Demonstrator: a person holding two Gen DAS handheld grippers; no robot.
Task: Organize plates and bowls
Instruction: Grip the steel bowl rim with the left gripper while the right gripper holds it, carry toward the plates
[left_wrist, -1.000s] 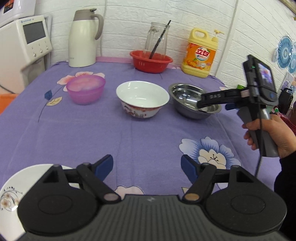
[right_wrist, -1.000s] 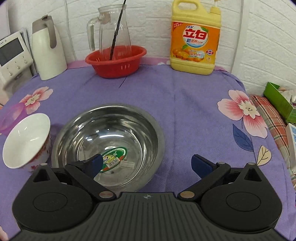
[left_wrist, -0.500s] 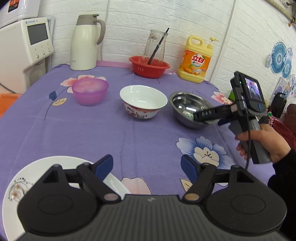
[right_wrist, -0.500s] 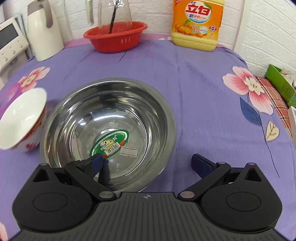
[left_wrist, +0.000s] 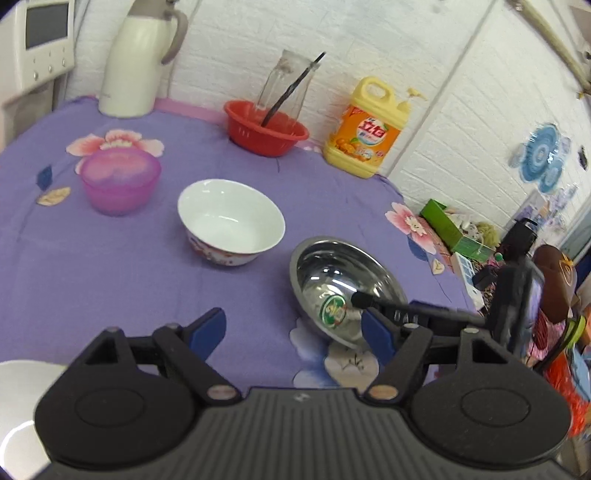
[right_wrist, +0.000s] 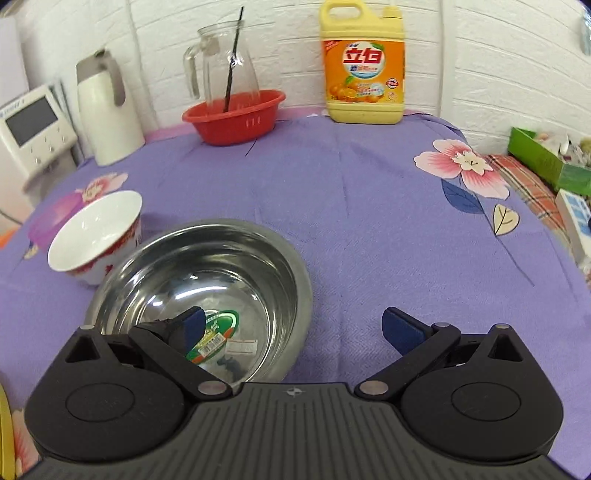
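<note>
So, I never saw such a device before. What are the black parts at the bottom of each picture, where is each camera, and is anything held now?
No robot here: a person holds one hand tool in each hand, each with a two-finger claw and a camera looking along its fingers. The black parts at the bottom are the tool itself.

The left camera shows the left claw, open and empty, over the purple cloth. The right tool also appears in it, at the right.

The right camera shows the right claw, open, one finger inside the steel bowl, one outside. The rim stands between them, not yet gripped.

Also on the cloth: a white bowl, a pink bowl, a red basket with a glass jug, a detergent bottle, a thermos.
</note>
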